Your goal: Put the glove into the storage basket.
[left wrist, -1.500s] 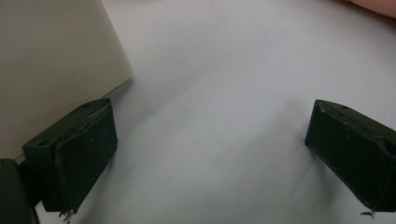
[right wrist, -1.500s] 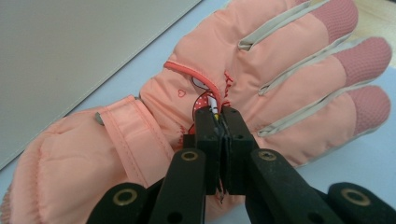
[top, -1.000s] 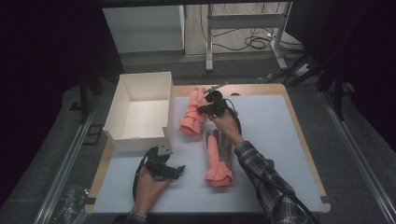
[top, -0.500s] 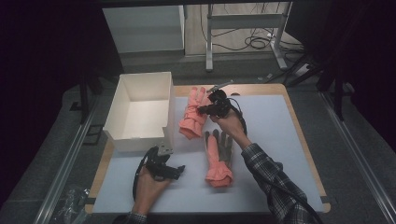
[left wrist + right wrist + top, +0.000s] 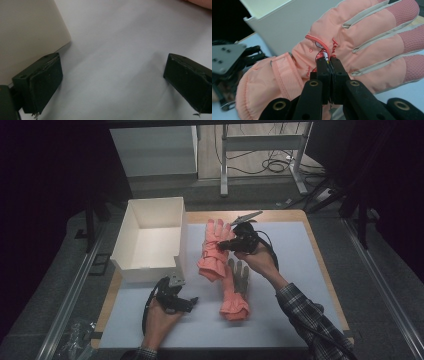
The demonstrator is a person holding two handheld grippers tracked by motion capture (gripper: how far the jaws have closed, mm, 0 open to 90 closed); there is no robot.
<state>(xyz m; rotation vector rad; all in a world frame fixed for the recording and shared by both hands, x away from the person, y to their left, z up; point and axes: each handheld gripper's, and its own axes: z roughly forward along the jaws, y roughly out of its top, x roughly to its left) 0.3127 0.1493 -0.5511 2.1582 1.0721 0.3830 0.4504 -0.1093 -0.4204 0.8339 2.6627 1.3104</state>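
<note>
Right gripper (image 5: 226,244): pressed together on the fabric of the upper pink glove (image 5: 214,251), pinched at the back of the glove near its printed patch, as seen in the right gripper view (image 5: 329,65).
Upper pink glove: laid on the desk (image 5: 310,270) just beside the white box (image 5: 150,240), fingers pointed away from the person, cuff toward the person.
Second pink glove (image 5: 236,292): laid on the desk, grey palm turned up, its cuff nearest the person; its fingers are found just beside the cuff of the upper glove.
Left gripper (image 5: 186,302): spread wide with nothing between the jaws, held low over the bare desk surface (image 5: 120,50) near the front corner of the white box (image 5: 27,32).
White box: set open-topped at the left side of the desk.
</note>
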